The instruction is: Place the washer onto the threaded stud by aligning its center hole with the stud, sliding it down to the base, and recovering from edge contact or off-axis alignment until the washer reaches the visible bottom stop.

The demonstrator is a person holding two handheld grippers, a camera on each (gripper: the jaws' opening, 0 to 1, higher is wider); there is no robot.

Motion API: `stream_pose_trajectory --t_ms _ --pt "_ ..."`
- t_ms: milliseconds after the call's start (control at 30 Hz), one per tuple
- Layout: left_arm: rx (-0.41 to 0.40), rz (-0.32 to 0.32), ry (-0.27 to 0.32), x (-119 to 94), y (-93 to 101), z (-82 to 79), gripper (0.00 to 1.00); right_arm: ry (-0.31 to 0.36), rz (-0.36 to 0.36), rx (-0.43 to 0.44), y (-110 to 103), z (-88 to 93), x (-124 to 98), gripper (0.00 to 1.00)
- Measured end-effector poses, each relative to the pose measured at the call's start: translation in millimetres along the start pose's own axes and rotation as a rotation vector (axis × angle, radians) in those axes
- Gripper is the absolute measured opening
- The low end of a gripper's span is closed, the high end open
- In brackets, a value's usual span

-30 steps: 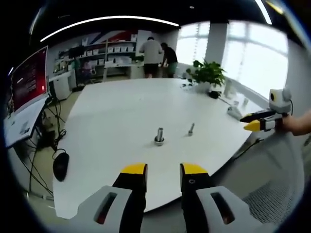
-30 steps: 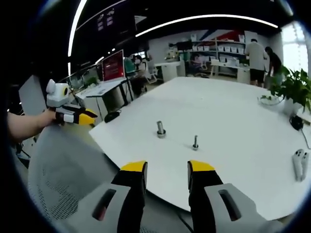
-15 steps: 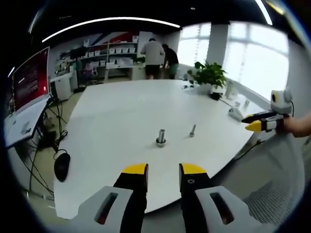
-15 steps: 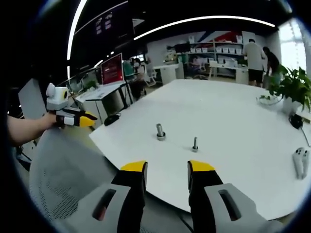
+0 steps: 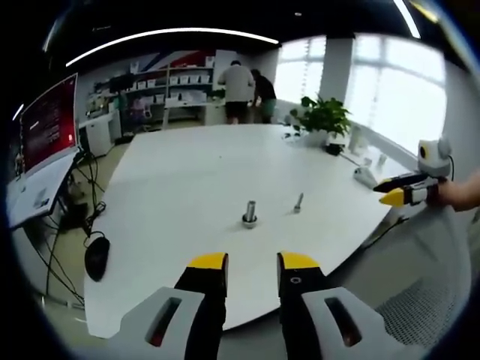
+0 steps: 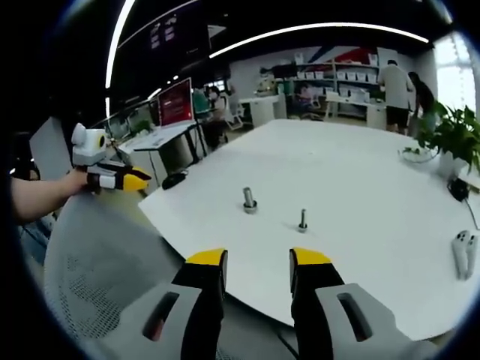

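Observation:
A thick metal stud stands upright on the white table, with a wider ring at its foot. A thinner small bolt stands a little to its right. In the right gripper view the stud and the small bolt sit mid-table. My left gripper hangs off the table's near edge, open, with nothing between its yellow tips. My right gripper is also open and empty, short of the table edge. Each gripper appears in the other's view, held by a hand: right gripper, left gripper.
A potted plant and a white controller sit at the table's far side. A red-screen monitor stands on a side desk, with a mouse and cables below. A grey mesh chair is beside me. Two people stand at the back shelves.
Nothing on the table has moved. Both views have only drifted slightly with the hands, and both grippers stay open.

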State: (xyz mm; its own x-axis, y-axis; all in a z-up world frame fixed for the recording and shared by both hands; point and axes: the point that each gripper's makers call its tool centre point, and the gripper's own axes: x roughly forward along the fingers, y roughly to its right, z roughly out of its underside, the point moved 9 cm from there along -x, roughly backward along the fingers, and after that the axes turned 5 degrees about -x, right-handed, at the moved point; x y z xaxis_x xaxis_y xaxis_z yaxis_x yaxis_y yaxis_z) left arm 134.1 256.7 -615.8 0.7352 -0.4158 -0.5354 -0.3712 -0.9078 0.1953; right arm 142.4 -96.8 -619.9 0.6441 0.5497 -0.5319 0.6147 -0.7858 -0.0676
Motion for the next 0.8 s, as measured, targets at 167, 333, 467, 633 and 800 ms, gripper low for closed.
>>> stream_pose_trajectory --t_ms 167,333,467,633,800 --pt "0.003 -0.001 -0.009 0.5 0.9 0.4 0.24 0.014 0.001 0.009 1.2 -0.7 -1.0 0.35" --pt "0.004 0.0 -0.002 0.1 0.8 -0.3 0.23 0.02 0.002 0.015 0.9 -0.8 -1.4 0.35" --pt "-0.004 -0.006 -0.007 0.4 -0.1 0.6 0.23 0.022 0.0 0.01 1.0 -1.2 -1.1 0.35" --pt "-0.006 0.003 0.001 0.1 0.2 -0.3 0.23 0.036 0.003 0.02 1.5 -2.0 -1.6 0.35" --pt "-0.007 -0.009 0.003 -0.5 -0.7 -0.4 0.22 0.02 -0.01 0.011 -0.1 -1.3 0.0 0.35"
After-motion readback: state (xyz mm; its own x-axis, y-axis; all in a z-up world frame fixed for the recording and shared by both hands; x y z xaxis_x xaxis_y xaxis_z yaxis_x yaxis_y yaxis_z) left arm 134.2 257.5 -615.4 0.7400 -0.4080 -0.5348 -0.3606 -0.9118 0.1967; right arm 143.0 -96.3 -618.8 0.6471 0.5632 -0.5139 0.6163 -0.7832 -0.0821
